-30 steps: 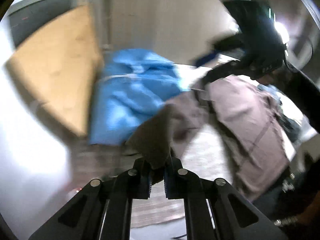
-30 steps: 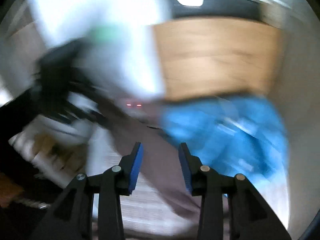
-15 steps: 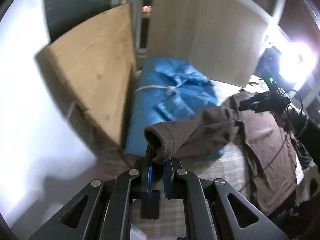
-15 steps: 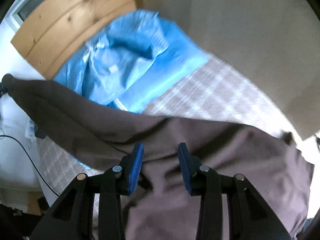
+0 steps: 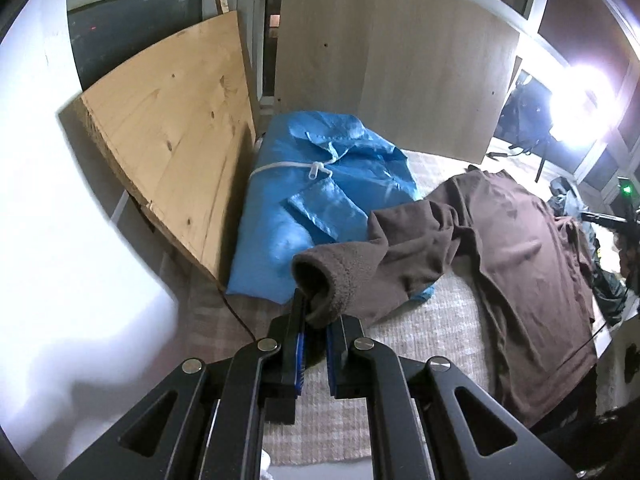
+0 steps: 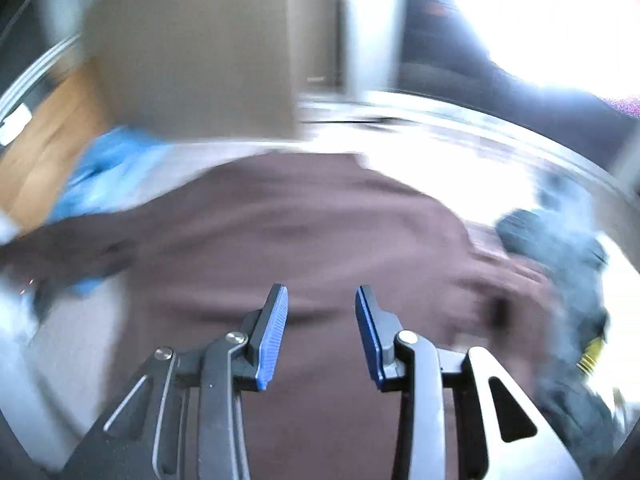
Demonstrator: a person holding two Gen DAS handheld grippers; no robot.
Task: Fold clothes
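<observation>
No readable text, label, brand, number or sign appears in either view. The left wrist view is sharp, yet nothing in it carries any lettering. A small green light (image 5: 625, 189) glows at about three o'clock, with no writing beside it. The right wrist view is heavily blurred, so any lettering there cannot be made out.

Sweater (image 5: 520, 248) on bed (image 5: 420, 328), bag (image 5: 320, 200) left, board (image 5: 176, 152) beyond

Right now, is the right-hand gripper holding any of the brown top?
No: the right gripper is open, its blue pads apart above the brown top, with nothing between them.
</observation>
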